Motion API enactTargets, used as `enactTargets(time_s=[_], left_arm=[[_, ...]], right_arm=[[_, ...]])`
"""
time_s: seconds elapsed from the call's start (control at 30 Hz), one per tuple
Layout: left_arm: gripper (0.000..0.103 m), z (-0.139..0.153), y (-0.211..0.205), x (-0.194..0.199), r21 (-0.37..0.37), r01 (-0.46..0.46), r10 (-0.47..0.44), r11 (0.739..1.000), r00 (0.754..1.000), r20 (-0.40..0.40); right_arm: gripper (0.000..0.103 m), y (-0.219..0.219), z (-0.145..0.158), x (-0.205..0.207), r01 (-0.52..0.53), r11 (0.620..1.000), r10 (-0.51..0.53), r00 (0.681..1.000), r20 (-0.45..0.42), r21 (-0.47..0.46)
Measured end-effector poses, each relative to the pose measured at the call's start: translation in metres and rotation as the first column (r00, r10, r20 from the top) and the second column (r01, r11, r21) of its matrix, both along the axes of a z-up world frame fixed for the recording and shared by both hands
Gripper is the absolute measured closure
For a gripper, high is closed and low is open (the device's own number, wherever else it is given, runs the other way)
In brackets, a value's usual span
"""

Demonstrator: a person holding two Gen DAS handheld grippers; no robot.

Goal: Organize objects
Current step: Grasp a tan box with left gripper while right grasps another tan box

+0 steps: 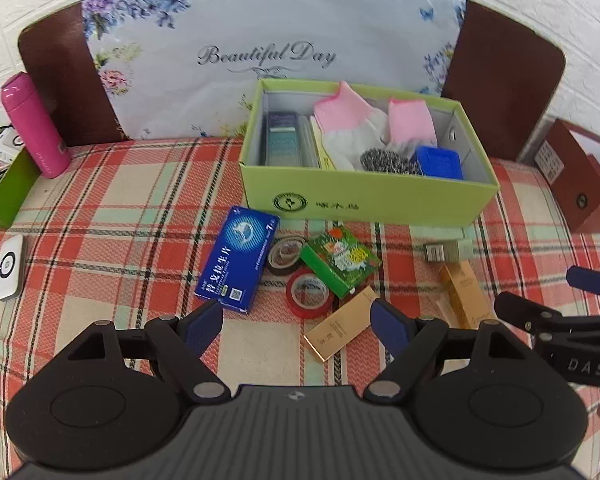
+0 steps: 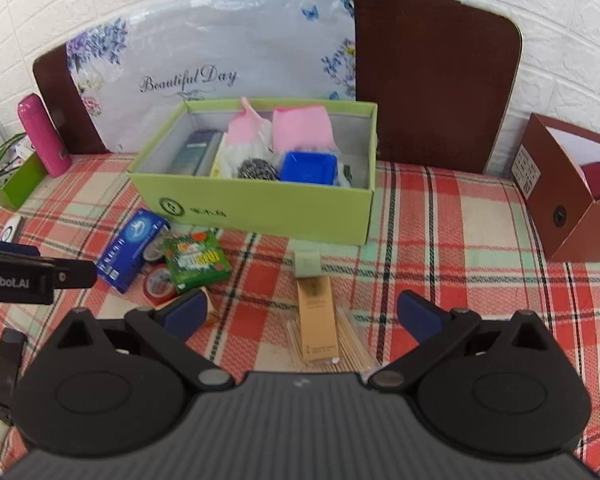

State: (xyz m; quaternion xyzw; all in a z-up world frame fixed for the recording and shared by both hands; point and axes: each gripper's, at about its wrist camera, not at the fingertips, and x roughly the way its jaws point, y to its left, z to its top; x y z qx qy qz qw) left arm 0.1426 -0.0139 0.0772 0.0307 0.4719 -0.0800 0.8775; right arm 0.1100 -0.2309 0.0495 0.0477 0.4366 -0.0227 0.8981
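Ahead of the left gripper (image 1: 296,320), jaws wide and empty, lies the loose clutter awaiting the green box (image 1: 364,200): a blue carton (image 1: 238,258), red tape roll (image 1: 309,292) and green packet (image 1: 340,260) – all just beyond its jaws. The right gripper (image 2: 300,316), also spread and holding nothing, frames a tan carton (image 2: 317,320) between its jaws. The cloth behind reads "Beautiful Day".

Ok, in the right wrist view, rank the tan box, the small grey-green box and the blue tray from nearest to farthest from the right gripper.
1. Tan box: on the cloth between the open fingers of the right gripper.
2. Small grey-green box: just beyond the tan box.
3. Blue tray: farthest, inside the green box.
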Motion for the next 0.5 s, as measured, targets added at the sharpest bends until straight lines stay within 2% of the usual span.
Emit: enactTargets(time_s=[0.17, 0.4, 0.5], left_arm=[[0.019, -0.027, -0.005, -0.001, 0.001, 0.082, -0.082, 0.997, 0.994, -0.069], [0.019, -0.058, -0.016, 0.008, 0.003, 0.168, -0.167, 0.986, 0.980, -0.106], [0.026, -0.071, -0.021, 0.015, -0.010, 0.195, -0.195, 0.981, 0.972, -0.134]], right_arm=[[0.000, -0.009, -0.026, -0.003, 0.002, 1.000, -0.002, 0.999, -0.050, 0.006], [0.000, -0.012, -0.060, 0.000, -0.030, 0.999, 0.028, 0.996, -0.089, -0.018], [0.003, -0.012, -0.067, 0.005, -0.040, 0.999, 0.038, 0.996, -0.085, -0.028]])
